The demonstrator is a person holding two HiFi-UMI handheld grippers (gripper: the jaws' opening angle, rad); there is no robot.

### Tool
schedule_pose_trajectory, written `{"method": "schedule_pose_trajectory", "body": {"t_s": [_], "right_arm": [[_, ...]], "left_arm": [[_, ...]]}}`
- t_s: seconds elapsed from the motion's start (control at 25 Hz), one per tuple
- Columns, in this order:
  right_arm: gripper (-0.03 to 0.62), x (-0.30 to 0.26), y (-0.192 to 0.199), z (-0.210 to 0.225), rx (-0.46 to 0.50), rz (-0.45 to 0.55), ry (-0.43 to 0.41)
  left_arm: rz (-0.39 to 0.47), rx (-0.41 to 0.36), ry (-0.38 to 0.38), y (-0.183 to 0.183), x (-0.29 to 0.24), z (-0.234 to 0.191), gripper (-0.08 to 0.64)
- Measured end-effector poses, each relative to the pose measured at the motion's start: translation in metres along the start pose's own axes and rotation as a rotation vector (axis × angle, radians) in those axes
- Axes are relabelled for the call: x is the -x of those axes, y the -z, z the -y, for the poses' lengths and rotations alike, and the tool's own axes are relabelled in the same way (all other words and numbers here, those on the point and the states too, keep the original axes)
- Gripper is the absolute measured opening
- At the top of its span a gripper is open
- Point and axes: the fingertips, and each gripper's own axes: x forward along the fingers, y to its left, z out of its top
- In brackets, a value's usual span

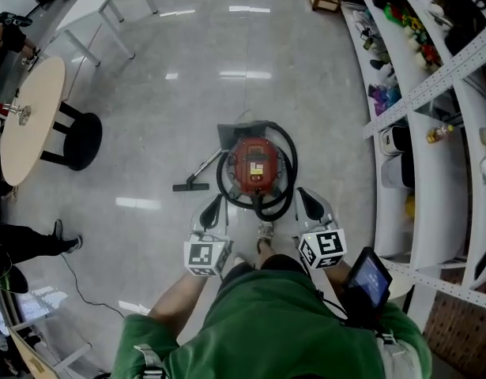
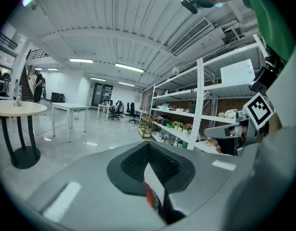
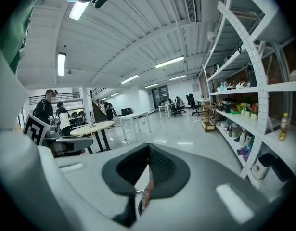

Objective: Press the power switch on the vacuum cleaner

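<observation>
A red canister vacuum cleaner (image 1: pixel 257 164) stands on the floor just ahead of the person's feet. A black hose (image 1: pixel 288 172) loops around it, and its wand ends in a floor nozzle (image 1: pixel 191 186) to the left. My left gripper (image 1: pixel 212 212) hovers at the vacuum's near left with its jaws together. My right gripper (image 1: pixel 308 204) hangs at the near right, also shut and holding nothing. In the left gripper view the pads of the left gripper (image 2: pixel 148 146) meet, with a red sliver of the vacuum (image 2: pixel 148 196) below. The right gripper view shows the right gripper (image 3: pixel 148 148) closed likewise.
Shelving (image 1: pixel 432 133) full of small items runs along the right. A round table (image 1: pixel 29 117) and black stool (image 1: pixel 83 140) stand at the left, a white table (image 1: pixel 100 6) at the far left. People stand at the left edge. A cable (image 1: pixel 77 283) trails on the floor.
</observation>
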Motion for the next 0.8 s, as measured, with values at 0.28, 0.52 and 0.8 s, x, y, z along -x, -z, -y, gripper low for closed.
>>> {"method": "schedule_pose_trajectory", "body": {"t_s": [0.28,0.52,0.8], "right_arm": [[0.0,0.053,0.005,-0.047,0.024,0.056,0.043],[0.0,0.108,0.011,-0.084,0.035,0.088,0.074],[0.0,0.159,0.021,-0.108,0.029,0.092,0.099]], "left_arm": [[0.066,-0.001,0.035,-0.001,0.07,0.009,0.008],[0.112,-0.008,0.068,-0.002,0.127,0.023,0.008],[0.133,-0.007,0.089,-0.008,0.17,0.04,0.008]]}}
